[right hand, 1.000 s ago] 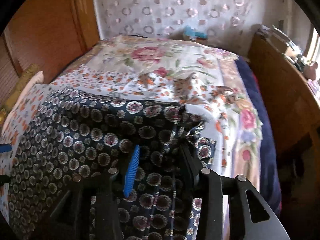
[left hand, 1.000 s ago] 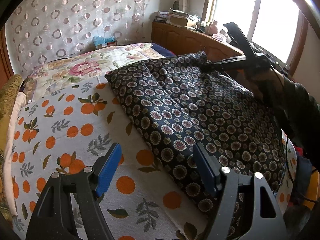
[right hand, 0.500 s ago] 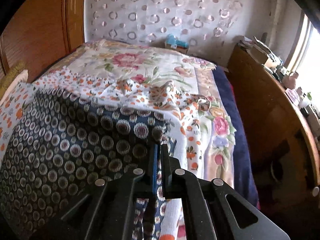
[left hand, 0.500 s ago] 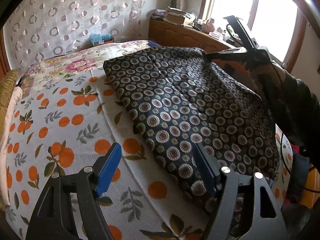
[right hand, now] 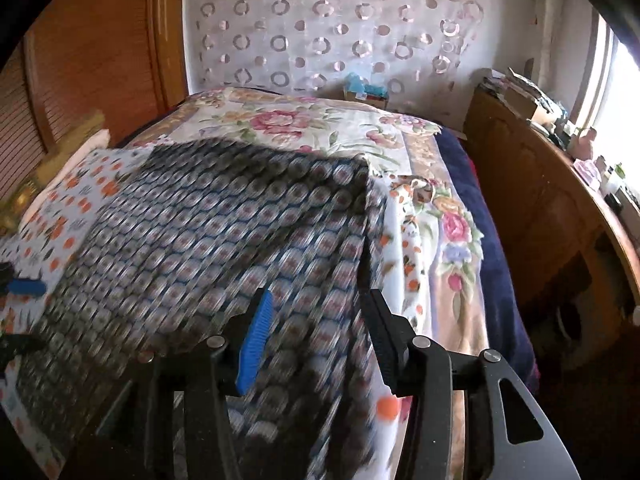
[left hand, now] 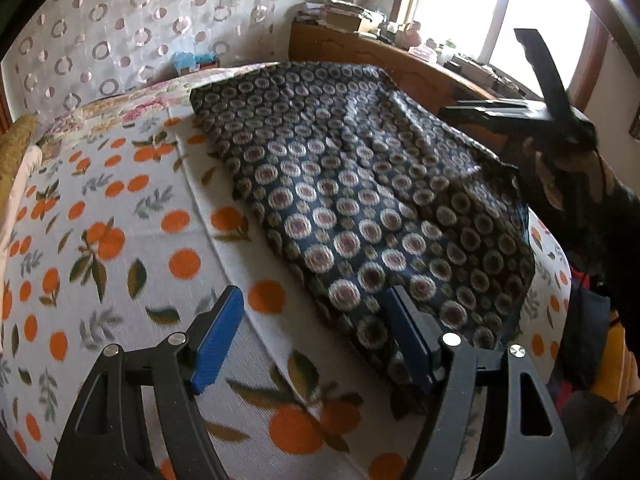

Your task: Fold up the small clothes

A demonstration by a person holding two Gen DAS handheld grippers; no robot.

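Observation:
A dark navy garment (left hand: 360,200) printed with round medallions lies spread on the bed; it also shows blurred in the right wrist view (right hand: 224,248). My left gripper (left hand: 316,336) is open and empty, low over the orange-print sheet at the garment's near corner, its right finger at the cloth's edge. My right gripper (right hand: 320,336) is open above the garment's right side, with nothing between its fingers. In the left wrist view the right gripper (left hand: 520,108) hangs over the garment's far right edge.
The bed carries an orange-print sheet (left hand: 120,240) and a floral quilt (right hand: 304,124) beyond it. A wooden headboard and cabinet (right hand: 540,208) with clutter run along the right under the window. A blue tissue box (right hand: 366,92) sits at the far end.
My right gripper, shut on the garment's edge half a second ago, has opened and let the cloth drop. The garment now lies flatter and further spread. My left gripper has stayed open, drifting slightly.

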